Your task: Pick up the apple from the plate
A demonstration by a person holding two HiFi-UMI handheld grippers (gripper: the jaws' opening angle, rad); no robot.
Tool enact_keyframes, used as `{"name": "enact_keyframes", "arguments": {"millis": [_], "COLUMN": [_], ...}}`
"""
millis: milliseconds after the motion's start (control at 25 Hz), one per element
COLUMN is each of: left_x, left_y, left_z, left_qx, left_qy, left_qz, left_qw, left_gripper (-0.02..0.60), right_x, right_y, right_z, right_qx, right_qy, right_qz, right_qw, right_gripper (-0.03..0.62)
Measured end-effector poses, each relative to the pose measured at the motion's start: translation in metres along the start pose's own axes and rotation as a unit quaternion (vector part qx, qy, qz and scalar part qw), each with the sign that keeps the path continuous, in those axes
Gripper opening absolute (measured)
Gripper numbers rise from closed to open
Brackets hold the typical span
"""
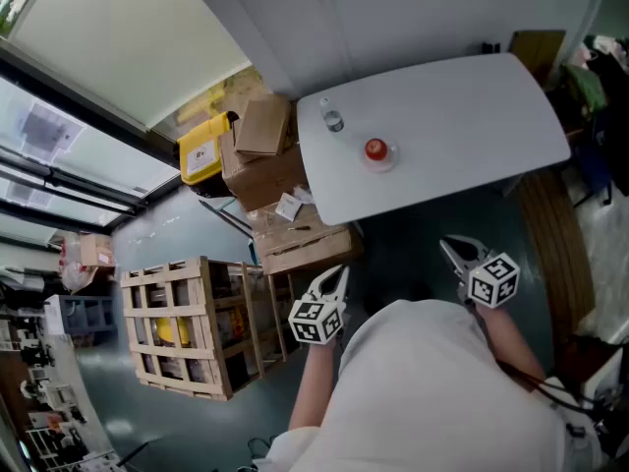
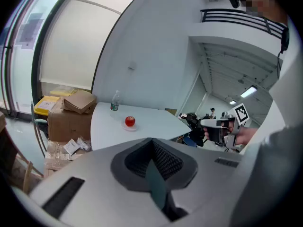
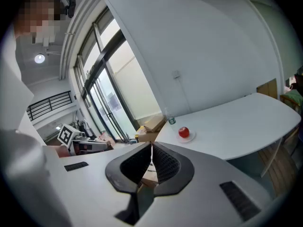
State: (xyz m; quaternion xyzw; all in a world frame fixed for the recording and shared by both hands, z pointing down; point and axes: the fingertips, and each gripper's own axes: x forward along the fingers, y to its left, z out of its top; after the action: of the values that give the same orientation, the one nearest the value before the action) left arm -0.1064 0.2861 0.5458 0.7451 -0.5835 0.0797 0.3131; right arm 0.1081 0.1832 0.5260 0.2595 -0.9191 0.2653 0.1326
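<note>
A red apple (image 1: pixel 374 149) sits on a small clear plate (image 1: pixel 387 163) near the middle of a white table (image 1: pixel 462 126). The apple (image 2: pixel 129 121) also shows far ahead in the left gripper view, and the apple (image 3: pixel 183 132) on its plate (image 3: pixel 187 137) in the right gripper view. My left gripper (image 1: pixel 337 274) is held well short of the table's near edge, jaws closed together with nothing between them. My right gripper (image 1: pixel 454 250) is also short of the table, to the right, jaws shut and empty.
A water bottle (image 1: pixel 331 117) stands on the table's left end. Cardboard boxes (image 1: pixel 263 146), a yellow bin (image 1: pixel 202 149) and a wooden crate (image 1: pixel 187 327) crowd the floor left of the table. Chairs and clutter (image 1: pixel 600 96) stand at the right.
</note>
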Motion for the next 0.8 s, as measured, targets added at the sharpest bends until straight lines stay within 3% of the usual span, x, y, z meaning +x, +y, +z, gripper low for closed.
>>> {"name": "enact_keyframes", "arguments": {"millis": [800], "left_x": [0.005], "left_y": [-0.011], "left_z": [-0.008], "left_qx": [-0.01], "left_qy": [0.0], "left_qz": [0.022], "left_qw": [0.9997], "left_gripper": [0.002], "right_x": [-0.006], "right_y": [-0.011], "right_z": [-0.002], "right_qx": [0.019], "right_qy": [0.008], "right_qz": [0.023], "right_qw": [1.0], "right_gripper": [0.037]}}
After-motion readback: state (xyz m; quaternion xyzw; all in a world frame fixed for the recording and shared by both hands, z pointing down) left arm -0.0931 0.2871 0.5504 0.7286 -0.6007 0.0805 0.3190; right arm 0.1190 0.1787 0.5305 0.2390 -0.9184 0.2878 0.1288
